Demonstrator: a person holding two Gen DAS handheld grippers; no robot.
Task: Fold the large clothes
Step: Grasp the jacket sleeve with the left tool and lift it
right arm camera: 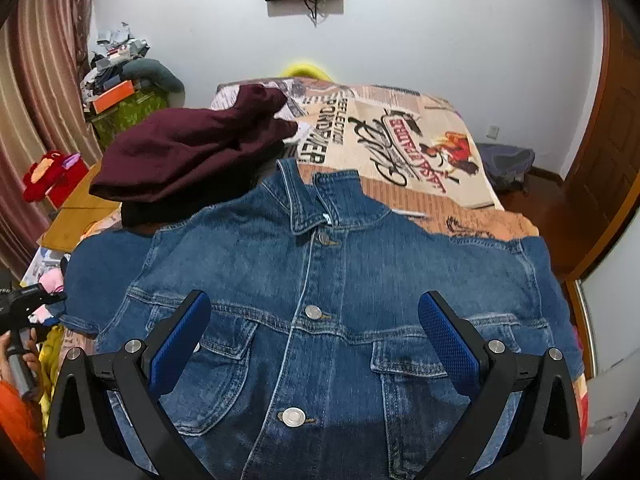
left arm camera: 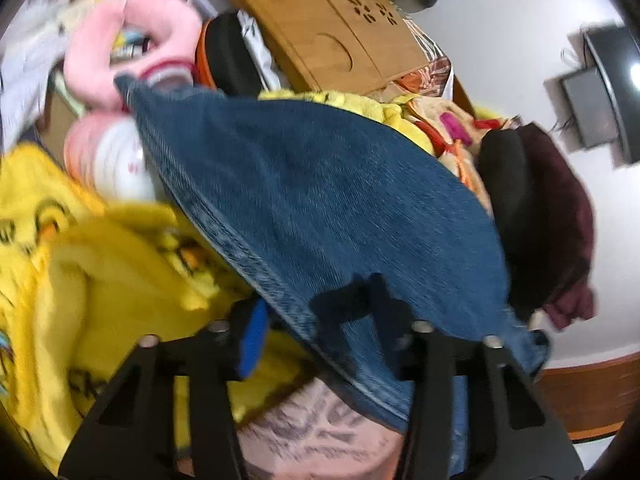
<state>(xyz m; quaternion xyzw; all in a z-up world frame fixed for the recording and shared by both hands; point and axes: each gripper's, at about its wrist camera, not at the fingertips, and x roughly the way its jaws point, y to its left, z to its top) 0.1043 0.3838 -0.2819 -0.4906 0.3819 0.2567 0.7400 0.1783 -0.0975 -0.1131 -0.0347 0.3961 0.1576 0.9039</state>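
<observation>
Jaws of left gripper (left arm camera: 320,320) spread, denim jacket (left arm camera: 320,200) sleeve draped between them; grip not confirmed. From right wrist: right gripper (right arm camera: 314,332) gaping, empty, above jacket flat on bed (right arm camera: 420,140). Sleeve fold in hand; next, close on sleeve, carry inward.

A bed (right arm camera: 460,216) with a printed cover carries a denim jacket (right arm camera: 328,320) and a maroon garment (right arm camera: 188,152).

The right gripper (right arm camera: 314,340) hung with its jaws spread wide, blue pads (right arm camera: 448,340) facing each other and nothing between them. The left gripper (left arm camera: 332,332) was tilted, jaws parted, one blue pad showing; fabric covered the other finger.
</observation>
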